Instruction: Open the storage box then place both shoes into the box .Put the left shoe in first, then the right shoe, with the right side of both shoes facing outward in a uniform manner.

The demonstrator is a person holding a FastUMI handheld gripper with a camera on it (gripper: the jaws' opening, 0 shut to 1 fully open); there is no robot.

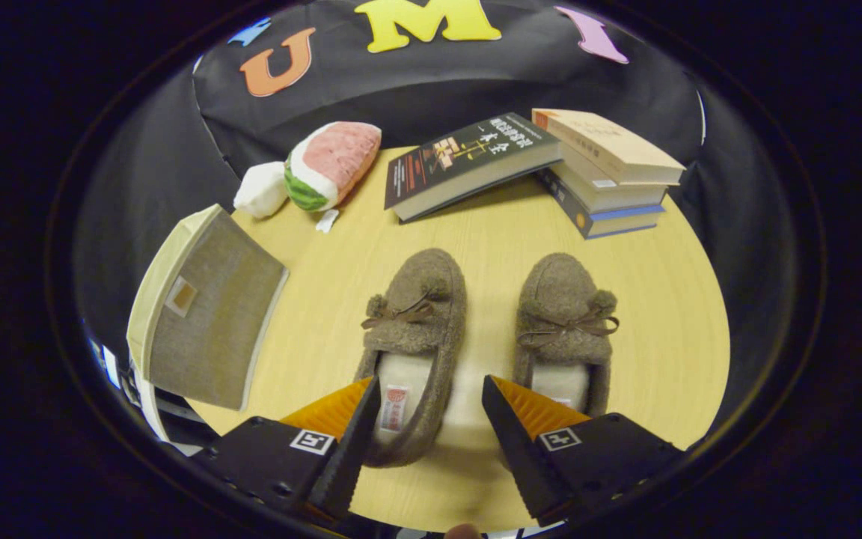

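Claw (431,397) wide apart over left shoe (412,329), right shoe (566,322) alongside, storage box (203,322) off left.

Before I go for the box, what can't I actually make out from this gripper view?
- Storage box: its near lower corner is cut off; lid latch too small to judge.
- Left shoe: heel partly behind a fingertip of the open gripper.
- Right shoe: heel hidden by the other finger.
- Book stack: titles too small.
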